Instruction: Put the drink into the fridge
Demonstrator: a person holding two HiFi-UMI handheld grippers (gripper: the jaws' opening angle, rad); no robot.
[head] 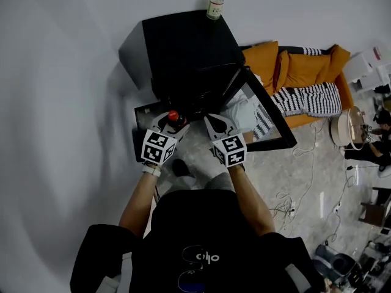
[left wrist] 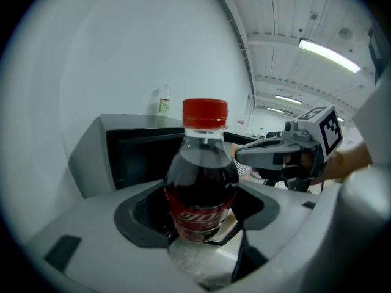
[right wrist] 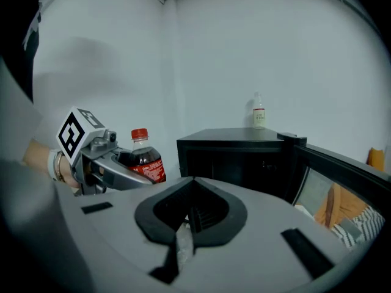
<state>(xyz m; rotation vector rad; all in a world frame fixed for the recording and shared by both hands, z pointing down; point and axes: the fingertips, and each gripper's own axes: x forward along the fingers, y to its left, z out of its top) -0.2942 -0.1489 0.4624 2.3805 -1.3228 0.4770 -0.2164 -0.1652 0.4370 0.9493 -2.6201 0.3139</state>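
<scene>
The person's two bare forearms reach forward from a black shirt. The left gripper has its jaws closed on the lower body of a clear plastic cola bottle with a red cap. The bottle stands upright between them, its dark drink reaching up to the shoulder. Its red label carries white writing, but this is too blurred to read.

Just to the right, the right gripper has its jaws pressed together with nothing between them.

The bottle is in front of the small black fridge, at the left side of its opening and outside it. The glass-fronted fridge door stands open to the right.

On top of the fridge, at the far edge, stands a small clear bottle with a pale label; its print cannot be read.

The grey stone floor has white cables on it at the right. An orange sofa with striped cushions is far right, and a plain white wall is behind and to the left.
</scene>
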